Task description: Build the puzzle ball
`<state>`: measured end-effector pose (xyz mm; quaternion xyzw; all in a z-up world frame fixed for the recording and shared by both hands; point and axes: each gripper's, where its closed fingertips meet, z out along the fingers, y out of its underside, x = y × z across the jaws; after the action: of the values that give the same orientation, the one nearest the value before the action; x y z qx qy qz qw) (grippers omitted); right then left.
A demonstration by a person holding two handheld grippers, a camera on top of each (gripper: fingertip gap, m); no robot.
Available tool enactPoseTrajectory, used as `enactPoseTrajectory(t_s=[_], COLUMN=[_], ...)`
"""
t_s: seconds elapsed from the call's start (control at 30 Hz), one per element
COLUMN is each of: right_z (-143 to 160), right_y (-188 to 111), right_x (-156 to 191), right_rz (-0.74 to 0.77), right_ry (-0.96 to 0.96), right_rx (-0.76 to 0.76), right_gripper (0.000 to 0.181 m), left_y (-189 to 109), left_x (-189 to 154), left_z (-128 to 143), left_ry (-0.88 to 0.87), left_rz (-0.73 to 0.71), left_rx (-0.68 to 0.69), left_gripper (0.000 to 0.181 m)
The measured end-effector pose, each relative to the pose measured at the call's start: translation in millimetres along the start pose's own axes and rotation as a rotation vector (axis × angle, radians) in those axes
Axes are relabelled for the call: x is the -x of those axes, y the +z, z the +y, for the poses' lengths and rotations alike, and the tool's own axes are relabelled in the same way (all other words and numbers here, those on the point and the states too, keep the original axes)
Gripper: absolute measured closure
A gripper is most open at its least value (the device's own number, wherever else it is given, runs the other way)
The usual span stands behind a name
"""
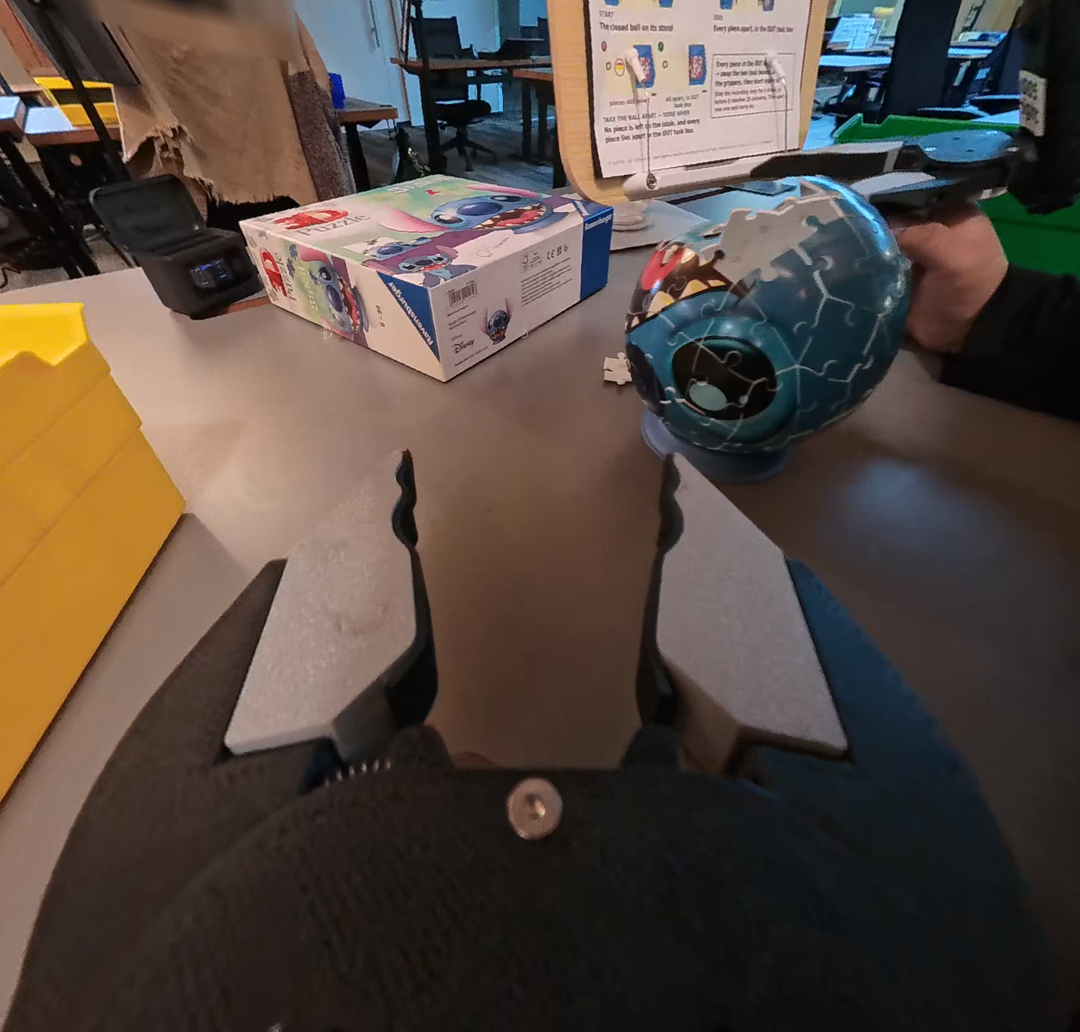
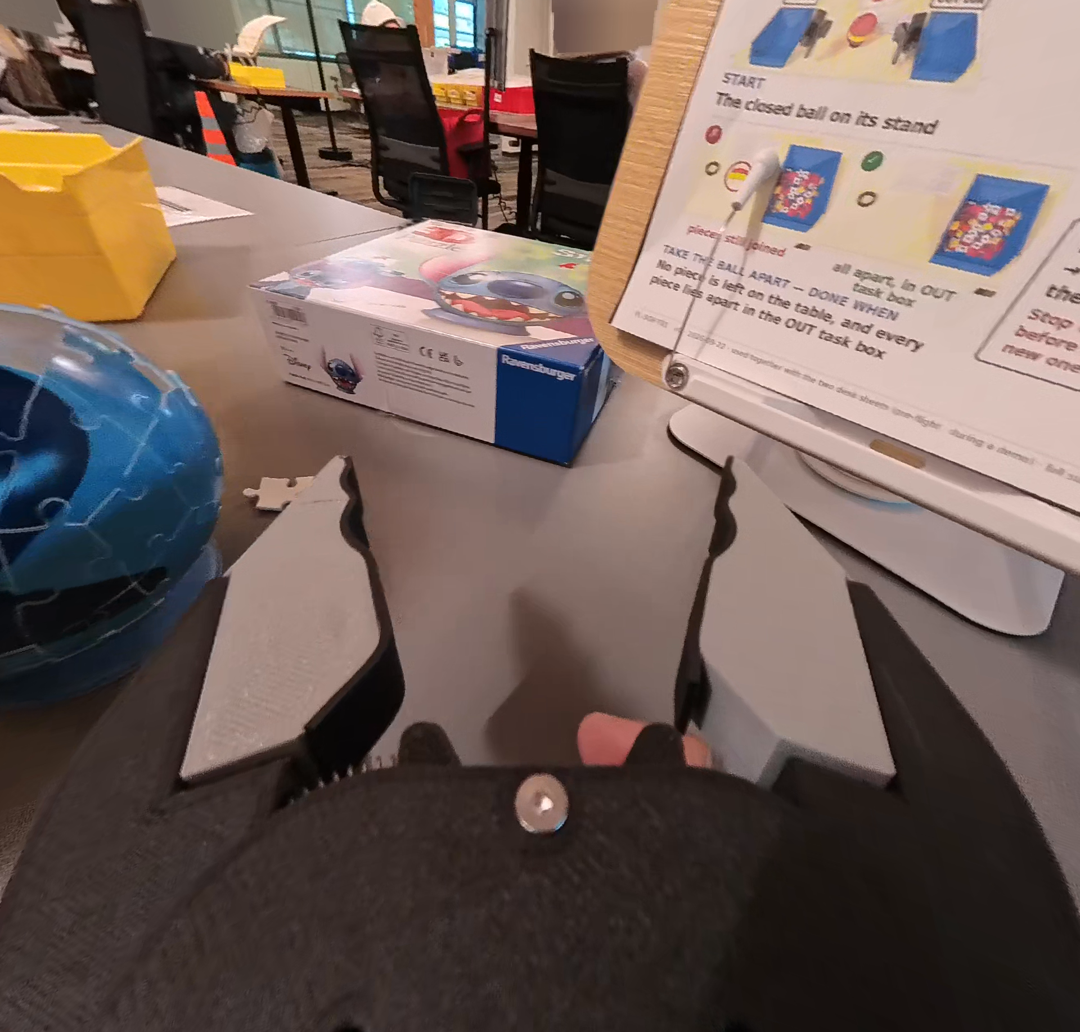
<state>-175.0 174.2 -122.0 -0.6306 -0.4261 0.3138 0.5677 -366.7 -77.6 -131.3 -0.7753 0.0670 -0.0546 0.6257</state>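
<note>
A blue puzzle ball sits tilted on its round blue stand on the grey table, with a gap at its top where pale piece backs show. It also shows in the right wrist view at the left edge. A loose white puzzle piece lies on the table just left of the ball, and shows in the right wrist view. My left gripper is open and empty, short of the ball and to its left. My right gripper is open and empty, to the right of the ball; it also shows in the left wrist view above the ball.
The puzzle's box lies behind the ball. A yellow bin stands at the left. An instruction sheet on a wooden stand rises at the right. A small black device sits at the back left. A person's hand is behind the ball. My left tips are roughly 40 cm from the small black device.
</note>
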Motion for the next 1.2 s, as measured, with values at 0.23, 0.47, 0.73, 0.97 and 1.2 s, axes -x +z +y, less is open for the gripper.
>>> enactPoseTrajectory(t_s=[0.23,0.47,0.73,0.97,1.2], right_z=[-4.0,-10.1,-0.2,8.2,19.1], right_y=[-2.2,-18.0,-50.0,-48.4,-33.9], right_x=[47.5,84.9,78.4,127.2,160.1], right_rz=[-0.21,-0.366,-0.52,-0.623,-0.641], right_ry=[-0.07,-0.134,-0.113,-0.235,-0.395], right_rx=[-0.019,-0.062,-0.057,-0.024,0.015], right_gripper=[0.062,0.089,0.07,0.067,0.068], left_y=[-3.6,8.8,50.5,81.0,91.6], left_x=[-24.7,-32.9,-30.1,-55.7,-72.3], left_z=[-0.1,2.9,19.0,12.0,11.5], left_ry=[-0.003,-0.004,0.212,0.408,0.437], left_rz=[0.21,0.359,0.406,0.551,0.645], left_rx=[-0.002,0.05,0.19,0.145,0.122], left_gripper=[0.096,0.085,0.079,0.077,0.077])
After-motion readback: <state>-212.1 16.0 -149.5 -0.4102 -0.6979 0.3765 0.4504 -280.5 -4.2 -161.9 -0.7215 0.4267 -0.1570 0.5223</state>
